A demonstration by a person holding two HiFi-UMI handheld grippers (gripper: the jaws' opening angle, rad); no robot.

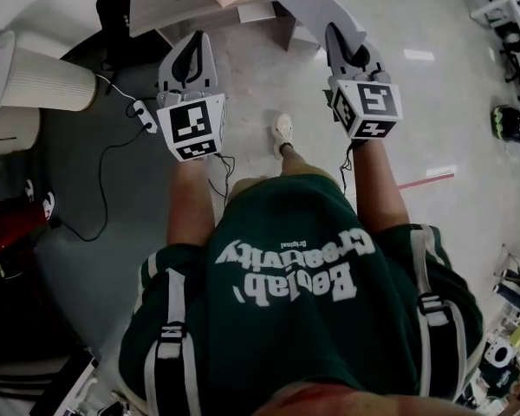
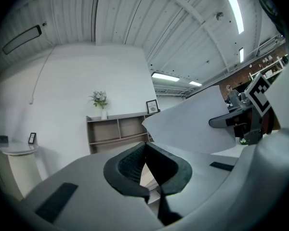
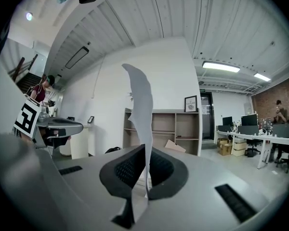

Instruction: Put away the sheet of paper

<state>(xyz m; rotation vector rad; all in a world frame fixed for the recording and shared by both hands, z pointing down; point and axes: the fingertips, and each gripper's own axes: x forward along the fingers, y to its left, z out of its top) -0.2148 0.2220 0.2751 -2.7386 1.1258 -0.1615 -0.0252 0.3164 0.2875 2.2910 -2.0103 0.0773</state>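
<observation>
- Bright, even light comes from ceiling strips; pale glare patches lie on the floor.
- Both gripper views bow strongly, with black corners and a soft near foreground.

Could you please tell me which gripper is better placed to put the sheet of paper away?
The right gripper: its jaws are shut on the sheet of paper, which stands edge-on between them. The left gripper has its jaws together on nothing, with the sheet off to its side.
</observation>
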